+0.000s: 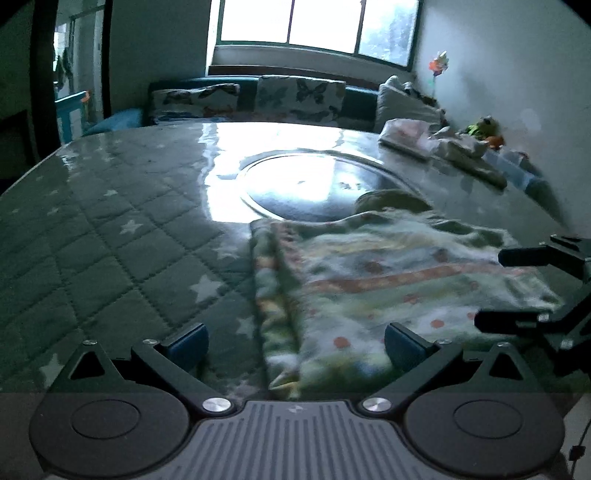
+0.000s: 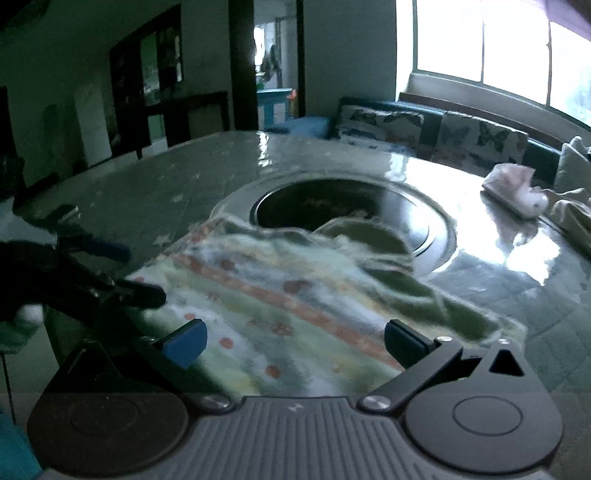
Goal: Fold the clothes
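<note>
the garment [image 1: 388, 288], a pale patterned cloth with orange dots and an orange stripe, lies spread on the tabletop [image 1: 122, 229] near the front edge, its far edge reaching the rim of the round glass turntable [image 1: 317, 184] in the middle. along its left side the cloth is doubled into a thick fold. both views are blurred, so finer detail of the fabric cannot be made out.

the left gripper [image 1: 295, 347] hangs low over the near left part of the garment with its fingers [image 1: 188, 343] spread wide and nothing between them; the folded edge runs between the two pads.

the right gripper [image 2: 295, 343] hovers over the near right part of the same cloth, its fingers [image 2: 186, 345] likewise wide apart and empty. in the right wrist view the left gripper shows at the left side, beside the cloth's corner.

the tabletop is covered by a quilted star-print cloth under clear plastic. a heap of other cloths [image 1: 454, 147] sits at the far right, and a sofa with butterfly cushions [image 1: 291, 96] stands beyond under the window [image 1: 314, 26].
</note>
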`<state>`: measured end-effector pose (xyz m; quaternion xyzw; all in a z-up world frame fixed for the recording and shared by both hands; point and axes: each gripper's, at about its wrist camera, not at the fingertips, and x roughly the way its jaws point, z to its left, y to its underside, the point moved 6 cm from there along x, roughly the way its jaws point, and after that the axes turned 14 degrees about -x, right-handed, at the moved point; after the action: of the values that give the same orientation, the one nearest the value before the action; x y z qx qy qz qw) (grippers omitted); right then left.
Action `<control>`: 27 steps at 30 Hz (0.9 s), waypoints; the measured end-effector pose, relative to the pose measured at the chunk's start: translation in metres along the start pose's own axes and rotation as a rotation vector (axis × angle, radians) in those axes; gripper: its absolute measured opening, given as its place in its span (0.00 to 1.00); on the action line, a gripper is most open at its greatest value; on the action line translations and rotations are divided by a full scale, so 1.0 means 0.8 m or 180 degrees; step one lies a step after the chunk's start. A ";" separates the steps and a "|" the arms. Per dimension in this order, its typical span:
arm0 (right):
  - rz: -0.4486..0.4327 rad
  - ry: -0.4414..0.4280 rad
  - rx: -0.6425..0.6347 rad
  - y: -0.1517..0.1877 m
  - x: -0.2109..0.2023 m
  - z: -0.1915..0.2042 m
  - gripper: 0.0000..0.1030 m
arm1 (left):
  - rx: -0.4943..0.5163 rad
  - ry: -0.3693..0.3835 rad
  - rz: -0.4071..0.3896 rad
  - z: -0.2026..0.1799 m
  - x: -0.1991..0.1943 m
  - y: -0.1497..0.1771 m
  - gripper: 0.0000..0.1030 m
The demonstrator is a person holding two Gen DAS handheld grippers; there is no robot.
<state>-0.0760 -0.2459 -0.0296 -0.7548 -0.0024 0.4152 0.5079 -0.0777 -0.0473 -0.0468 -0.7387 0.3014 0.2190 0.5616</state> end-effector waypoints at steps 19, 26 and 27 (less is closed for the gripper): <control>-0.0021 -0.0112 -0.0127 0.007 -0.032 0.025 1.00 | -0.0163 0.0083 0.0079 -0.006 -0.004 -0.015 1.00; 0.0034 -0.0172 -0.0142 0.016 -0.045 0.038 1.00 | -0.0192 -0.0004 0.0114 -0.006 -0.004 -0.018 1.00; 0.0050 -0.0167 -0.0131 0.019 -0.047 0.039 1.00 | -0.0196 -0.0017 0.0124 -0.006 -0.004 -0.017 1.00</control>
<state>-0.1266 -0.2453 -0.0222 -0.7539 -0.0183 0.4387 0.4887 -0.0704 -0.0489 -0.0339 -0.7491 0.3073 0.2411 0.5351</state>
